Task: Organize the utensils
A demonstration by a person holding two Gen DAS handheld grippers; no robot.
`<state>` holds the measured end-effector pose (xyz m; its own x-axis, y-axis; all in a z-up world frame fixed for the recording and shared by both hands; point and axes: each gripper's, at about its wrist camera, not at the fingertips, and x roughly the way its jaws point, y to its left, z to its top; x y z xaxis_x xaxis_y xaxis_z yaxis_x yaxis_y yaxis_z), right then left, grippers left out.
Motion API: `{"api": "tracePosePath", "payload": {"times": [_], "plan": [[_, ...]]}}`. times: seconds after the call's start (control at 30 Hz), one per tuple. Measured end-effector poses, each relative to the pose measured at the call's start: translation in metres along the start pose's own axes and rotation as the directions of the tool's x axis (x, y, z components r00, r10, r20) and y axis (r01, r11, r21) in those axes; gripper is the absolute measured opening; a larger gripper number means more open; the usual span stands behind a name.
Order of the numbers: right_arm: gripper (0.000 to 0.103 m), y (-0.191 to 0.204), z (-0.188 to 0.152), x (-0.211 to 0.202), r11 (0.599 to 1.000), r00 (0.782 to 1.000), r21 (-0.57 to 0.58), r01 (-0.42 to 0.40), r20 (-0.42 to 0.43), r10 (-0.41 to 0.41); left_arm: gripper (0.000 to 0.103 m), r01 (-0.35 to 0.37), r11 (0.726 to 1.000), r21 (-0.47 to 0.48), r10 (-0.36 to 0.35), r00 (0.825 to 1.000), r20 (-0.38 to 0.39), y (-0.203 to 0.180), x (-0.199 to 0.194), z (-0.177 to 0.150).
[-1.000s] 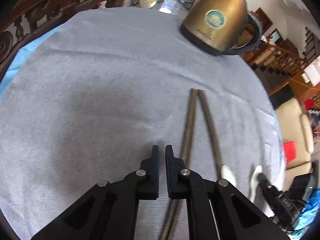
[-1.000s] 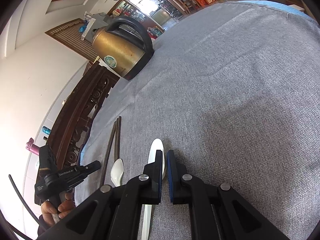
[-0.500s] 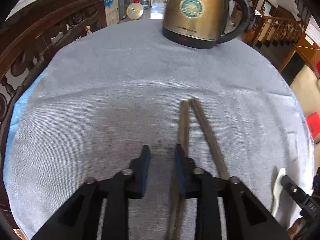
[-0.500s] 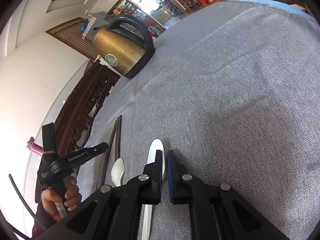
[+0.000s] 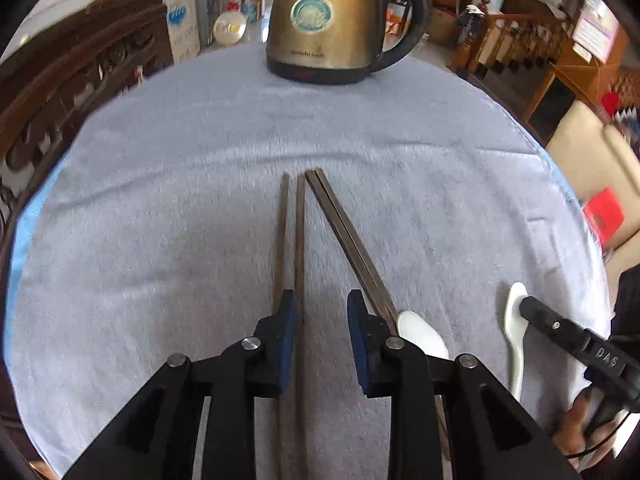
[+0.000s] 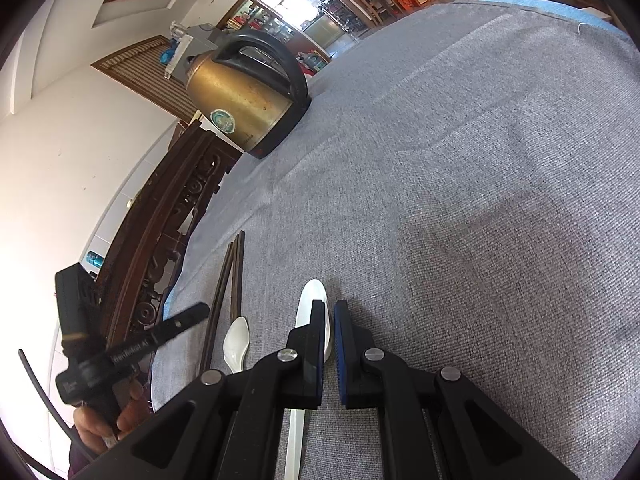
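Left claw [image 5: 320, 304] is what I watch first: its jaws stand apart and are closing at this moment, straddling one dark chopstick [image 5: 300, 240] that runs between the pads without being pressed. Its twin [image 5: 281, 240] lies just outside the left pad, so I judge the main risk here is a squeeze that catches one stick and shoves the other sideways across the grey cloth on the tabletop [image 5: 160, 200]. A second pair of chopsticks [image 5: 344, 236] fans off to the right from nearly the same far tip, its near end passing under the right finger; a lowering pad could clip it and spoil the lie. The small white spoon [image 5: 422, 336] sits beside that finger and could get nudged too.

My right claw [image 6: 329, 320] is clenched with nothing visibly pinched, parked over the larger white spoon [image 6: 314, 300], which lies flat on the cloth. Any downward drift there could press or flick that spoon. The gold kettle [image 5: 324, 20] stands well apart at the far edge, so I see no hazard from it.
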<state>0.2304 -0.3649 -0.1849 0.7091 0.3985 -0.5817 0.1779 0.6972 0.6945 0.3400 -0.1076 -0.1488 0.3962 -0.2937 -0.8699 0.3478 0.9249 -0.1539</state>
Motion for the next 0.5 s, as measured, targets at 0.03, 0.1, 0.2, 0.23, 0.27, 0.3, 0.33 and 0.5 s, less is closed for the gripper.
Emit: {"api": "tracePosePath", "payload": {"times": [0.03, 0.1, 0.2, 0.23, 0.27, 0.3, 0.33, 0.5], "plan": [[0.007, 0.0, 0.0, 0.0, 1.0, 1.0, -0.001, -0.001, -0.001, 0.001, 0.026, 0.046, 0.999, -0.023, -0.046, 0.999, -0.004, 0.0, -0.004, -0.001], [0.007, 0.002, 0.0, 0.001, 1.0, 1.0, -0.005, -0.005, -0.006, 0.005, 0.026, 0.141, 0.99, -0.019, -0.142, 0.99, -0.021, -0.007, -0.009, -0.005], [0.007, 0.004, 0.0, 0.004, 1.0, 1.0, -0.012, -0.013, -0.02, 0.013, 0.026, 0.2, 0.98, -0.003, -0.2, 0.975, -0.093, -0.019, -0.002, -0.008], [0.007, 0.004, 0.0, 0.004, 1.0, 1.0, -0.013, -0.016, -0.022, 0.015, 0.027, 0.214, 0.977, -0.015, -0.214, 0.971, -0.106, -0.019, 0.002, -0.007], [0.007, 0.005, 0.0, 0.005, 1.0, 1.0, -0.014, -0.017, -0.023, 0.016, 0.027, 0.236, 0.971, -0.029, -0.238, 0.964, -0.119, -0.019, 0.005, -0.008], [0.007, 0.005, 0.0, 0.005, 1.0, 1.0, -0.016, -0.018, -0.024, 0.017, 0.029, 0.26, 0.965, -0.039, -0.263, 0.955, -0.133, -0.018, 0.006, -0.009], [0.007, 0.005, 0.0, 0.005, 1.0, 0.999, -0.017, -0.019, -0.026, 0.019, 0.033, 0.28, 0.959, -0.048, -0.284, 0.947, -0.154, -0.018, 0.009, -0.012], [0.016, 0.008, 0.001, 0.011, 0.999, 0.997, -0.031, -0.042, -0.059, 0.04, 0.038, 0.32, 0.946, -0.056, -0.325, 0.931, -0.165, -0.018, 0.008, -0.02]]}}
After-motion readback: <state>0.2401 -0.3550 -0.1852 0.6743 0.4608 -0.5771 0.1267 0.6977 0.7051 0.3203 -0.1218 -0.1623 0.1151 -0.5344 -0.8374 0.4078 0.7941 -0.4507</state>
